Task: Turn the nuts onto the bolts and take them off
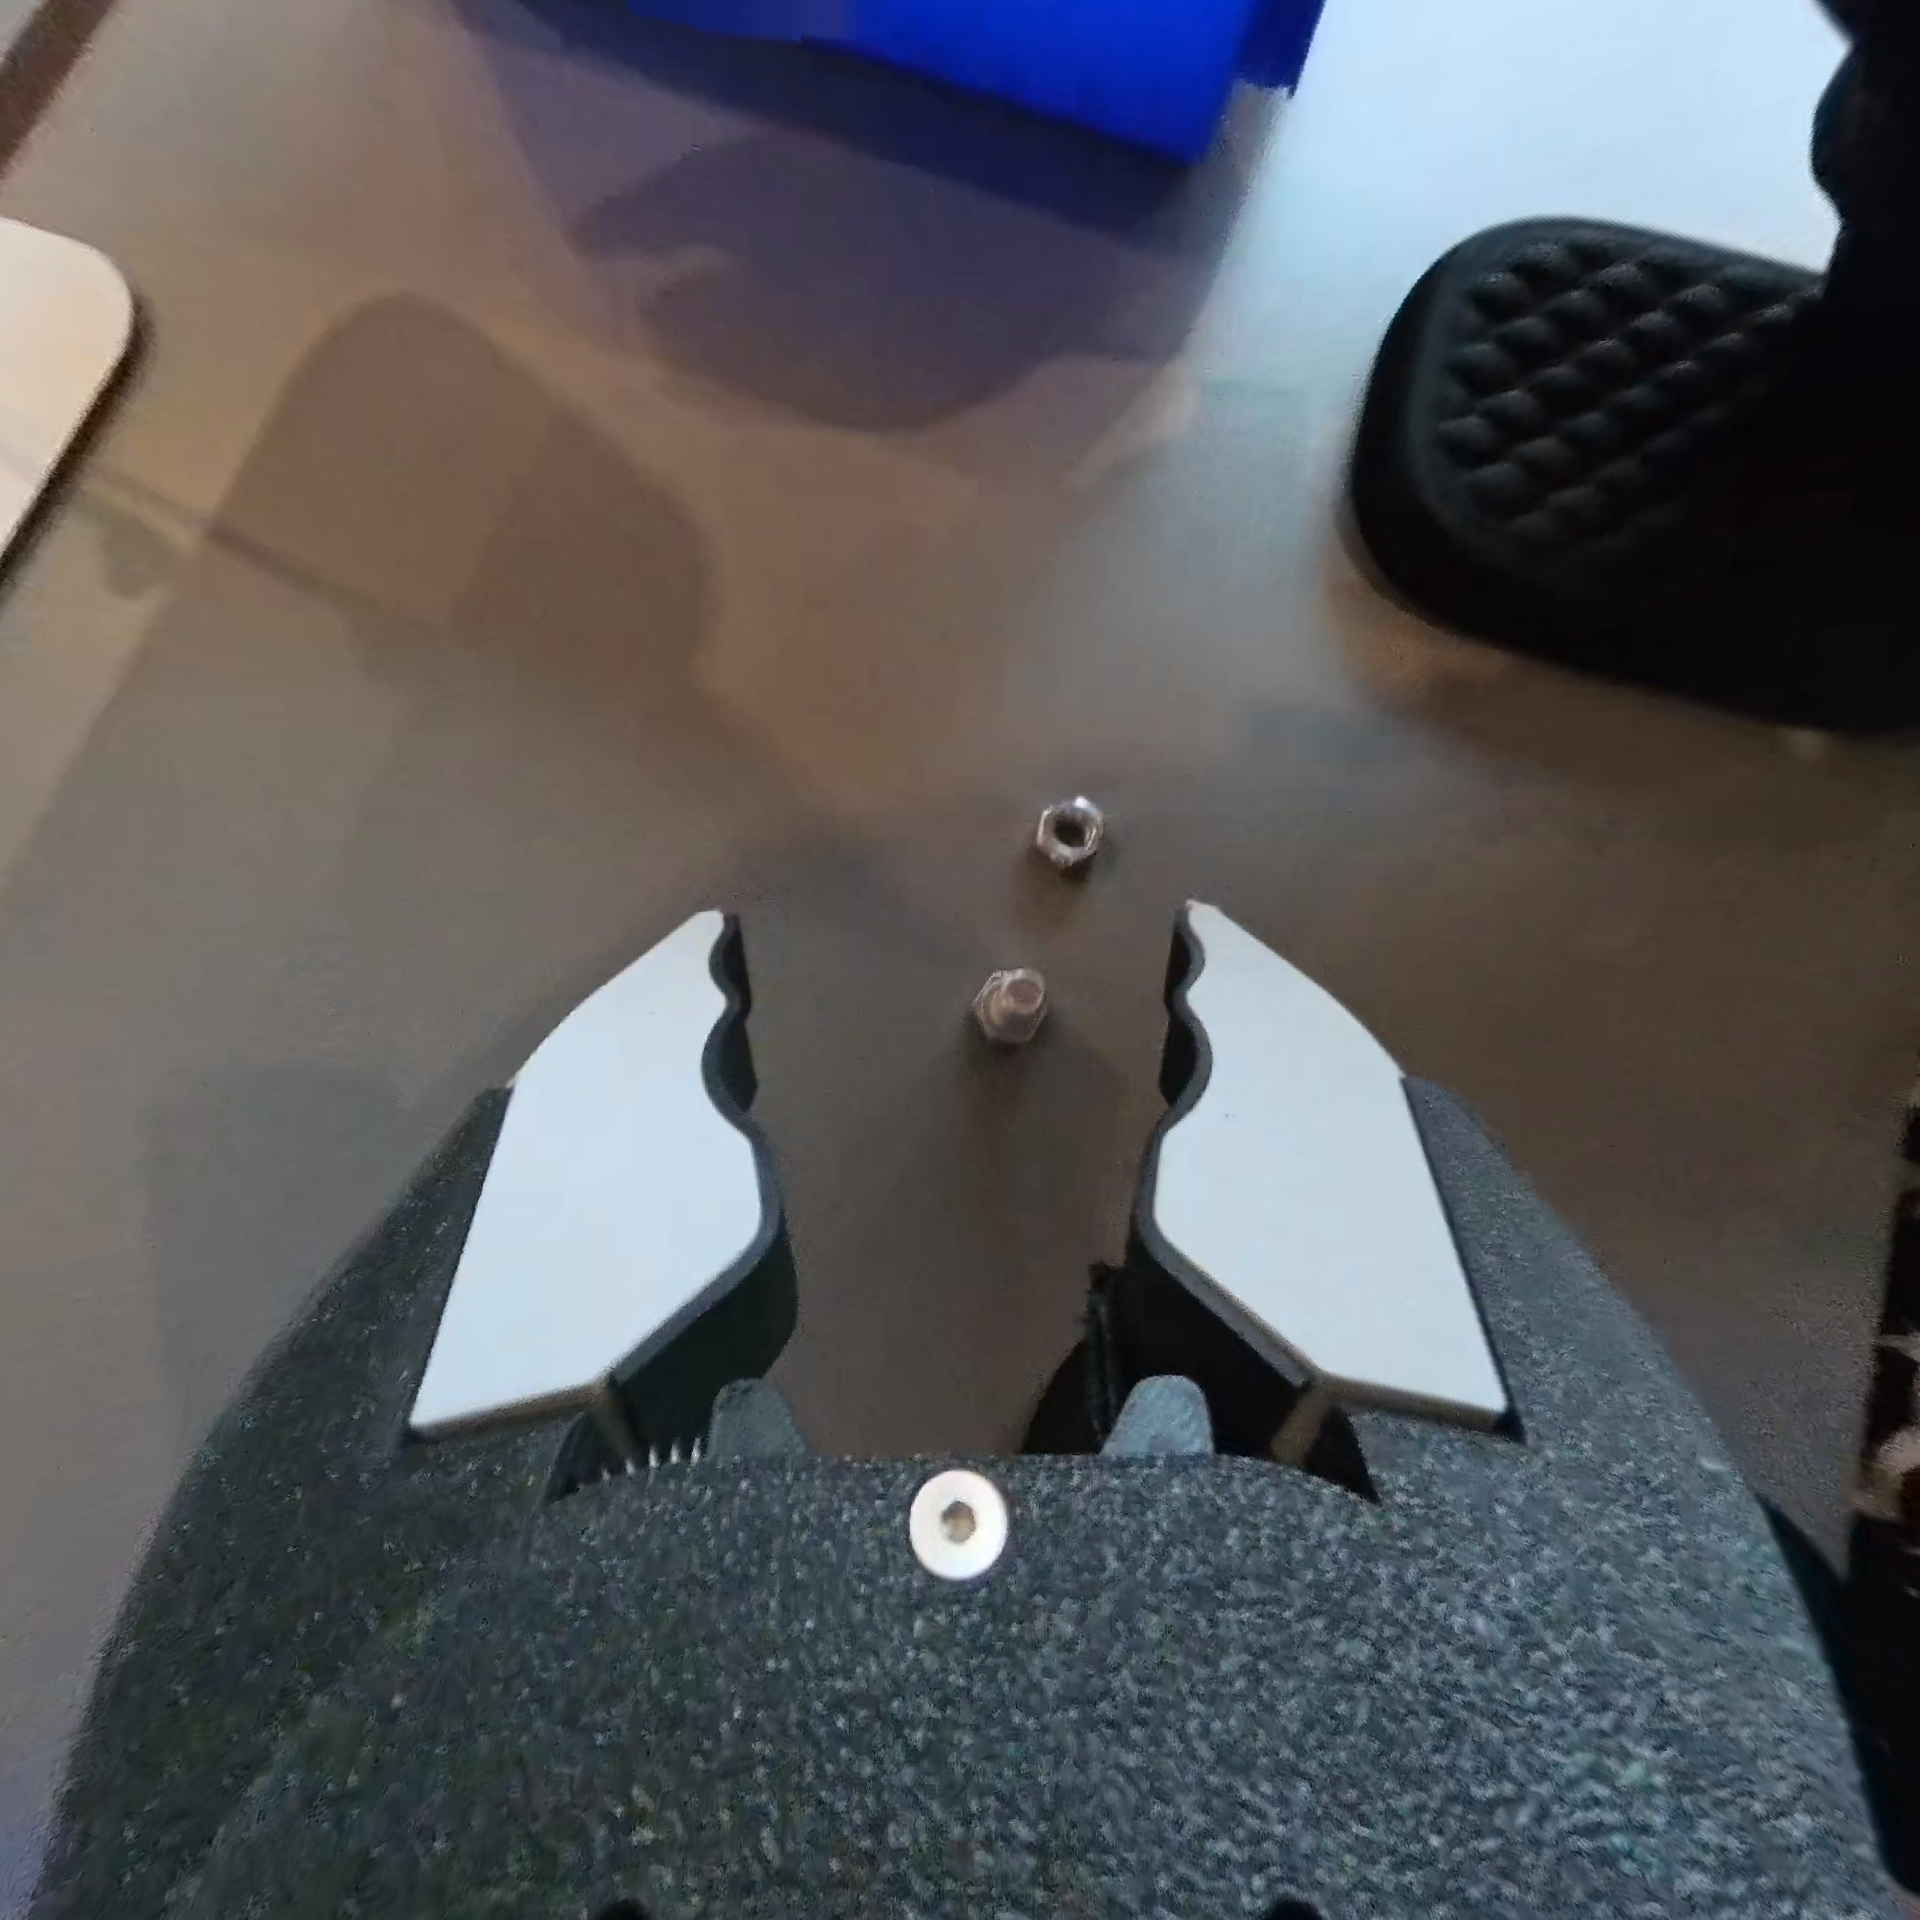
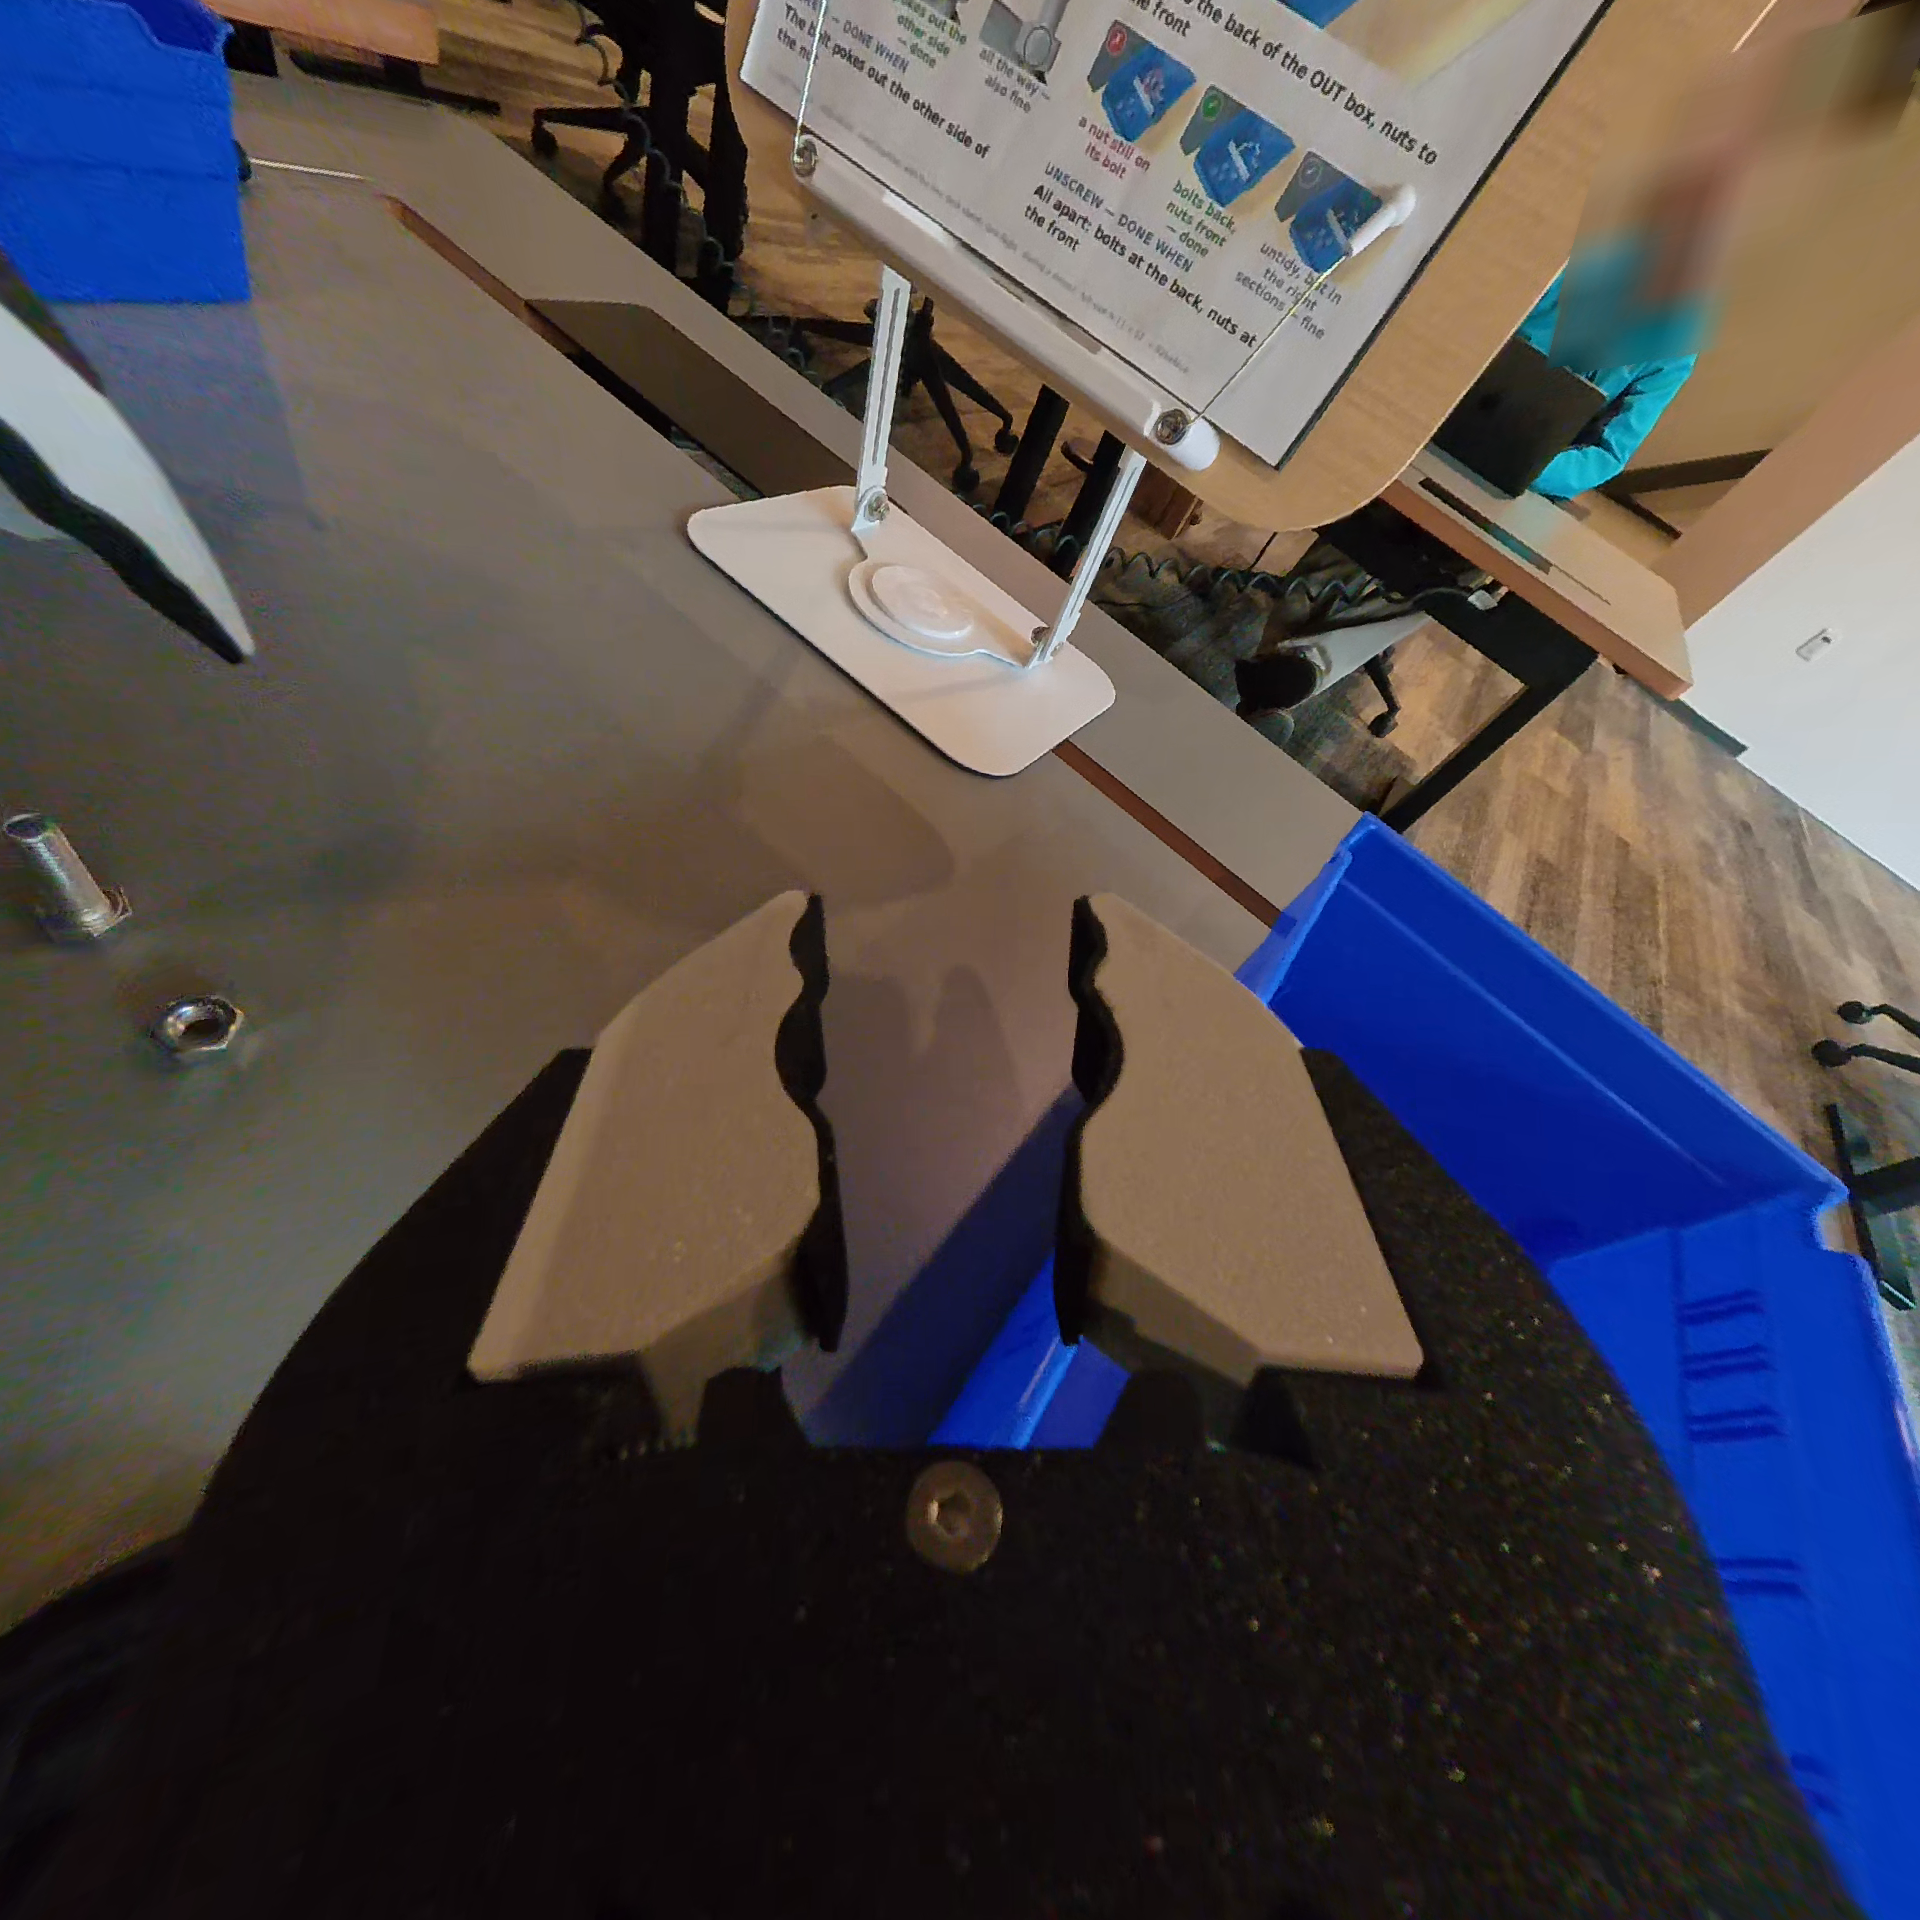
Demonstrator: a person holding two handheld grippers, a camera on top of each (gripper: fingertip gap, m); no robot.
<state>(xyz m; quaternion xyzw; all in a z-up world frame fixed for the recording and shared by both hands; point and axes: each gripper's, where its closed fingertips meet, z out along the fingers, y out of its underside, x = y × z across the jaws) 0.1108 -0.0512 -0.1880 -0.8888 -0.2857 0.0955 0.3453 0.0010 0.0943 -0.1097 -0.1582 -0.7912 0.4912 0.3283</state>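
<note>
Here, in the left wrist view, the left gripper [image 1: 956, 914] hangs over the grey table [image 1: 364, 727] with its fingers spread wide and nothing between them. The bolt [image 1: 1008, 1006] stands on its head, just inside the gap between the fingertips, and the nut [image 1: 1068, 831] lies flat a little farther off, just beyond the tips and slightly to the right, apart from the bolt. A black quilted pad [image 1: 1590, 468] sits far right, and a blue bin [image 1: 987, 62] shows at the far edge. In the right wrist view, the right gripper [image 2: 945, 909] is likewise parted and empty, poised above the table near the rim of a blue bin [image 2: 1538, 1060] on its right. The bolt [image 2: 62, 878] and nut [image 2: 197, 1029] lie well off to its left, the nut nearer; the left gripper's fingertip [image 2: 125, 520] shows at the left edge above them. A white stand [image 2: 935, 634] with an instruction sheet stands farther back. Judging by this, the pair is separate and the pick-up step is in hand: the left gripper would need to drop and close on the bolt, while the right must swing left to fetch the nut.
</note>
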